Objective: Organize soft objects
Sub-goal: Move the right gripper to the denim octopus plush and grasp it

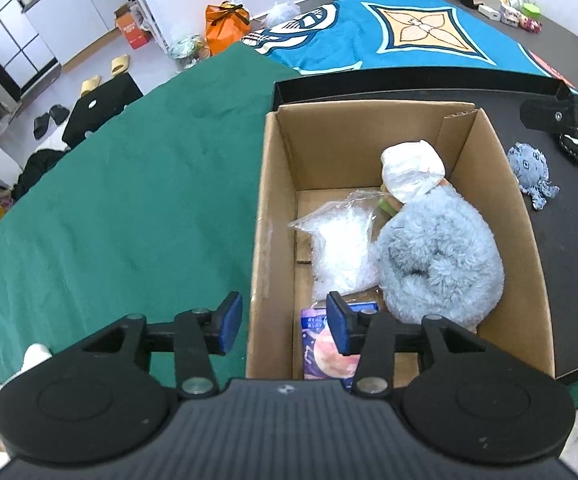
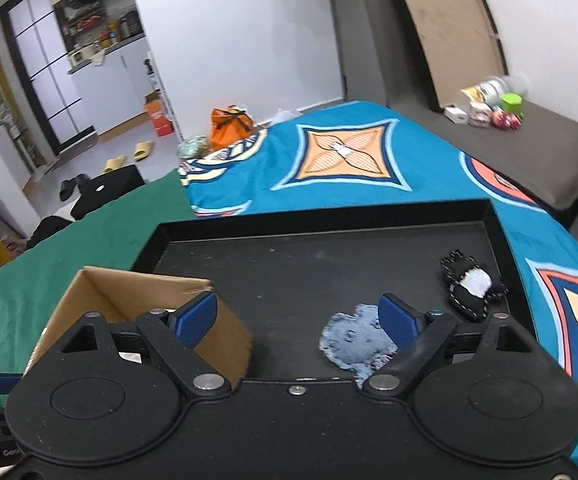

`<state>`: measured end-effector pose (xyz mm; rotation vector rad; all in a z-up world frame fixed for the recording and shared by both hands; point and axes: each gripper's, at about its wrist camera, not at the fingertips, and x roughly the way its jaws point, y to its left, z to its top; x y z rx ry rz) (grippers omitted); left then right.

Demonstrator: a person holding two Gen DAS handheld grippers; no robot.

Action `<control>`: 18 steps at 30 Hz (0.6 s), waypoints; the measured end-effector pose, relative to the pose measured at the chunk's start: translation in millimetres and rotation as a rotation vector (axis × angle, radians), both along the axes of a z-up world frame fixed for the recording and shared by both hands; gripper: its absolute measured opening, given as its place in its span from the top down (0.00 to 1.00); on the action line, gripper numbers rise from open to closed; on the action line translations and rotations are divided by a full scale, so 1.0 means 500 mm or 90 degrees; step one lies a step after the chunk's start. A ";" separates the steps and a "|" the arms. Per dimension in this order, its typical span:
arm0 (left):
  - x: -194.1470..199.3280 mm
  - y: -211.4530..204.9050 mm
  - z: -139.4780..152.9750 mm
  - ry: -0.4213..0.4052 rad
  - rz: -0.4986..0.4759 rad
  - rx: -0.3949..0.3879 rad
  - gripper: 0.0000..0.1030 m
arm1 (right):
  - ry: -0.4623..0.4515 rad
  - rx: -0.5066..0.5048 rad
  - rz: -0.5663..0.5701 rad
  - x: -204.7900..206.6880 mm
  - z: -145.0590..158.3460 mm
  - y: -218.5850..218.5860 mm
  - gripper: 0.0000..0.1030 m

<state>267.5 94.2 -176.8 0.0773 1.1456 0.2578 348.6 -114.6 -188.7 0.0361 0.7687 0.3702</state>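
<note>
Left gripper: nearest the left wrist camera, fingers parted and empty, straddling the near left wall of the cardboard box.
Pink packet: flat on the box floor below the fingers, partly hidden by the right finger; print unreadable.
Box contents: fluffy blue plush, clear bag of white filling, white bundle; something green between bundle and plush is mostly hidden.
Right gripper: fingers spread wide, holding nothing, above the black tray.
Blue octopus toy: on the tray just beside the box, partly covered by the right finger.
Black-and-white toy: further right on the tray, blurred.
Tray: near edge cut off by the gripper body.
</note>
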 end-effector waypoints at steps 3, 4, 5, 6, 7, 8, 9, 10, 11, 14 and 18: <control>0.009 -0.014 -0.002 0.004 -0.012 0.017 0.52 | 0.019 0.004 -0.006 0.012 -0.020 -0.012 0.21; 0.013 -0.017 -0.005 0.006 -0.014 0.022 0.52 | 0.026 0.004 -0.006 0.016 -0.029 -0.016 0.24; 0.017 -0.021 -0.007 0.009 -0.015 0.026 0.51 | 0.033 0.003 -0.007 0.020 -0.036 -0.018 0.25; 0.022 -0.024 -0.010 0.013 -0.016 0.030 0.51 | 0.043 0.003 -0.011 0.024 -0.045 -0.022 0.28; 0.026 -0.026 -0.011 0.016 -0.017 0.035 0.51 | 0.052 0.005 -0.015 0.028 -0.055 -0.027 0.29; 0.030 -0.029 -0.012 0.018 -0.018 0.040 0.50 | 0.052 0.005 -0.015 0.028 -0.055 -0.027 0.30; 0.034 -0.031 -0.014 0.020 -0.019 0.045 0.50 | 0.058 0.007 -0.018 0.030 -0.061 -0.031 0.31; 0.038 -0.033 -0.015 0.021 -0.021 0.050 0.49 | 0.072 0.011 -0.025 0.035 -0.075 -0.043 0.32; 0.041 -0.034 -0.015 0.022 -0.022 0.053 0.49 | 0.077 0.013 -0.028 0.038 -0.080 -0.047 0.32; 0.055 -0.036 -0.018 0.028 -0.019 0.062 0.49 | 0.087 0.021 -0.030 0.048 -0.095 -0.056 0.34; 0.071 -0.041 -0.023 0.038 -0.017 0.077 0.48 | 0.102 0.036 -0.035 0.062 -0.117 -0.067 0.37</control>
